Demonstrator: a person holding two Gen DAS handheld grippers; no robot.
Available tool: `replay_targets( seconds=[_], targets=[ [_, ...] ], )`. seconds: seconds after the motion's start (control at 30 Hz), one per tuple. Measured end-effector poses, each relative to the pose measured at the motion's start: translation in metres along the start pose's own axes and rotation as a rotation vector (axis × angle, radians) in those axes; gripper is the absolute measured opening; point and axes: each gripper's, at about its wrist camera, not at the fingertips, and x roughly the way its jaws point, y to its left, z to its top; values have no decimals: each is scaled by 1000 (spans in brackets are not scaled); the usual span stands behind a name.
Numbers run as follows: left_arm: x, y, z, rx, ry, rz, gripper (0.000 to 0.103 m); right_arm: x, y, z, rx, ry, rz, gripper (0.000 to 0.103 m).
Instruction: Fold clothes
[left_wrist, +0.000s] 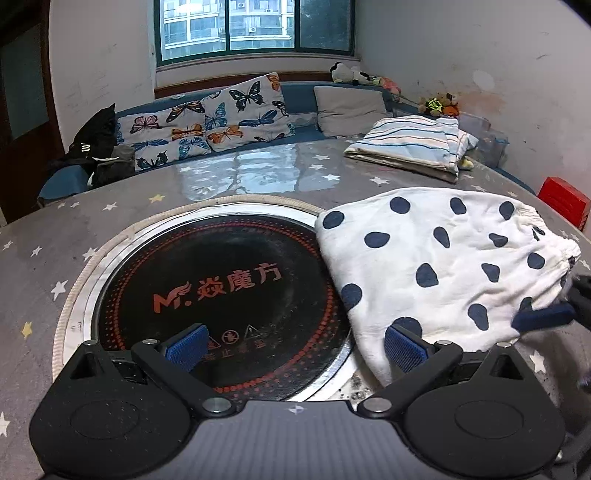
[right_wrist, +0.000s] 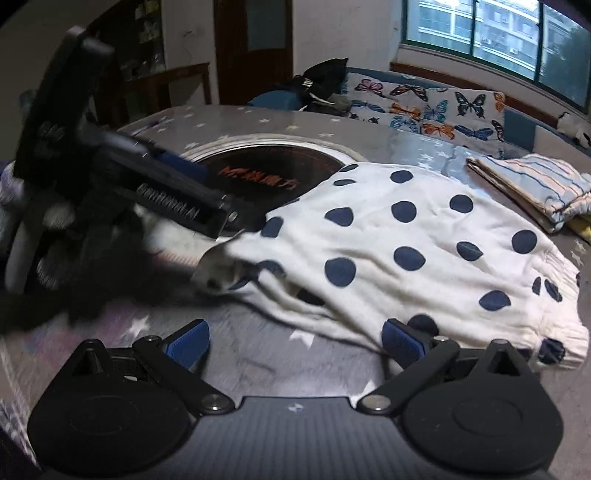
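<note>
Beside dotted garment (left_wrist: 443, 266), cooktop (left_wrist: 221, 288), striped fabric (left_wrist: 410, 144)

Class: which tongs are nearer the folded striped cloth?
Right. The right tongs sit at the dotted garment's near edge, on the striped cloth's side; the left tongs are over the cooktop, farther off.

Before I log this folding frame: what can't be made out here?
- Left gripper, right wrist view: motion-blurred, jaws unreadable there.
- Polka-dot garment, left wrist view: near edge hidden behind the gripper body.
- Cooktop, right wrist view: lettering blurred, partly covered by garment.
</note>
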Motion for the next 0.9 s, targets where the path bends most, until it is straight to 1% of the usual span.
replay_targets(
  seconds=[0.1, 0.17, 0.23, 0.43, 0.57, 0.63, 0.9],
  targets=[
    [0, 0, 3, -7, -7, -3, 103, -10, 1, 5, -17, -37, -15, 101],
    [0, -1, 4, -10, -7, -2, 103, -14, 0, 12, -20, -69, -26, 103],
    [1, -2, 5, -15, -4, -2, 103, -10, -4, 17, -15, -79, -25, 103],
    [3, -3, 4, -22, 13, -4, 103, 10, -4, 13, 9, -26, 12, 103],
    [3, -4, 3, -24, 18, -12, 103, 6, 10, 0, -39, -8, 14, 103],
    [3, -6, 3, -26, 22, -14, 103, 1, 12, -4, -37, -7, 11, 103],
    [-5, -11, -1, -25, 26, -22, 103, -18, 3, -17, 24, 0, -64, 103]
  ],
)
